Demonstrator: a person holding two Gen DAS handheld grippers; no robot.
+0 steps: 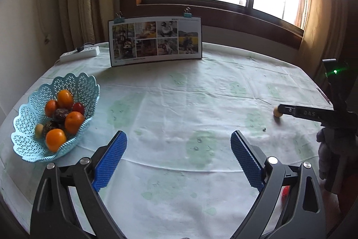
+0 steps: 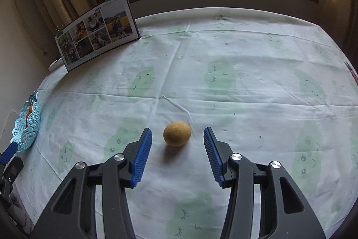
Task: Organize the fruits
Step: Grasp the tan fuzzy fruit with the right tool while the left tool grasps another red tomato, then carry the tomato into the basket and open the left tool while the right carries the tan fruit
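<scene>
From the left wrist camera, the left gripper [image 1: 179, 145] is seen with its blue pads spread wide and nothing between them — only bare tablecloth [image 1: 179, 100] lies ahead of it. The light blue basket [image 1: 24, 145], already holding oranges and darker fruits, stands to its left and close by, while the small tan fruit [image 1: 277, 111] sits well off to the right, right at the tip of the right gripper [image 1: 282, 109], which is viewed side-on there, so its opening cannot be judged from this view. From the right wrist camera, the relation is settled: the same tan fruit [image 2: 177, 133] rests on the tablecloth [image 2: 246, 93] straight ahead, level with the fingertips and centred in the gap, touched by neither pad. The right gripper [image 2: 177, 134] is held wide open, with clear space on both sides of the fruit. The fruit is round, so no long axis need be matched. The right hand is judged far the nearer — a slight advance and a closing of the jaws would be called for. The basket [image 2: 26, 127] appears at the far left edge, well apart from the fruit.
</scene>
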